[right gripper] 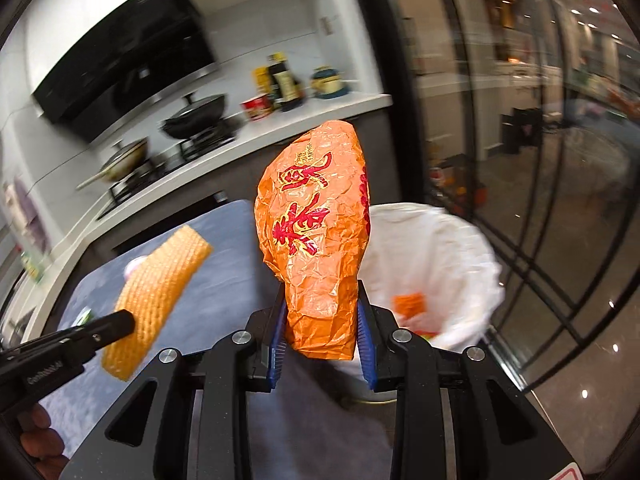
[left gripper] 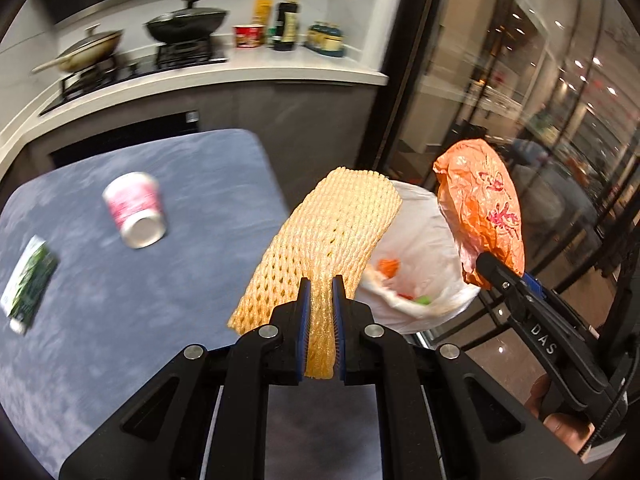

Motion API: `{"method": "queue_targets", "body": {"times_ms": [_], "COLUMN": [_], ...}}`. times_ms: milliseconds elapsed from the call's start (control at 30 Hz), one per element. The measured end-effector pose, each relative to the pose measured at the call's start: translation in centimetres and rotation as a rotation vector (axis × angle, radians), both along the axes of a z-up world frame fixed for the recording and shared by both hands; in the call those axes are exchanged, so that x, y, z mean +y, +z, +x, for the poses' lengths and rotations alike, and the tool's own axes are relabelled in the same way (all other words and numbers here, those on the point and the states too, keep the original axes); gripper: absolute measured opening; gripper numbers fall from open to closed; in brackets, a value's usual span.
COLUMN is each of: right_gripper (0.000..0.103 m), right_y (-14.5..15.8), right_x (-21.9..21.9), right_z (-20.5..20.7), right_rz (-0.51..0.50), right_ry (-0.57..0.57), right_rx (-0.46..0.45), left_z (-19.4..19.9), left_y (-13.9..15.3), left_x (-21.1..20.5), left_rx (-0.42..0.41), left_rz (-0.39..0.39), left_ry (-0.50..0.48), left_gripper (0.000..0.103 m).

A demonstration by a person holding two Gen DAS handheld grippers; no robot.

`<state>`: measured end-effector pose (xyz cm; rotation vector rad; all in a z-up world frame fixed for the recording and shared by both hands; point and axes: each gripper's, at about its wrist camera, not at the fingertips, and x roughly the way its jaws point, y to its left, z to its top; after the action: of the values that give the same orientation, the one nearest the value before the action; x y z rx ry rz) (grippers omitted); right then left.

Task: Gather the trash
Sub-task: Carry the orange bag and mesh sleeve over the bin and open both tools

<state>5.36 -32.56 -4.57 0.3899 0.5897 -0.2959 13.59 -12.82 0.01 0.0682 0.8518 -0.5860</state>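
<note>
Foam net (left gripper: 324,240), yellow mesh sleeve, clamped between the blue pads of the left gripper (left gripper: 321,280); most of it sticks up and forward past the fingertips, held in the air above the table's edge. Seen also from the right wrist, at left, blurred.

Orange wrapper (right gripper: 320,240), crumpled, red characters printed on it, pinched at its lower end by the right gripper (right gripper: 322,312); it stands up from the jaws, in front of the bin.

Bin (right gripper: 440,248), white liner, sits just beyond the table's far right corner, below both held pieces. Orange and green scraps lie inside.

Table (left gripper: 120,320), blue-grey cloth. On it, well apart from the grippers: 1 can (left gripper: 136,210), pink and white, on its side; 1 green packet (left gripper: 28,284) near the left edge.

Behind: counter with stove, 2 pans (left gripper: 184,24), bottles. Glass partition to the right.
</note>
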Motion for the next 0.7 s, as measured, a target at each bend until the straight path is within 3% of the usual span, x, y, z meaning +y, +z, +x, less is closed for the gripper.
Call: {"method": "queue_targets", "body": {"times_ms": [300,700], "right_gripper": [0.029,0.029], "right_y": [-2.3,-4.1], "right_x": [-5.7,-8.2], "right_z": [-0.8,0.3], "right_rz": [0.038,0.068], "right_ry": [-0.094,-0.101], "right_rx": [0.03,0.041], "left_z": [0.7,1.6], "left_y": [-1.3,-2.9], "left_x": [-6.6,-10.6], "left_rx": [0.02,0.032], "left_rz": [0.019,0.068], "left_ry": [-0.08,-0.097], "left_gripper": [0.01,0.01]}}
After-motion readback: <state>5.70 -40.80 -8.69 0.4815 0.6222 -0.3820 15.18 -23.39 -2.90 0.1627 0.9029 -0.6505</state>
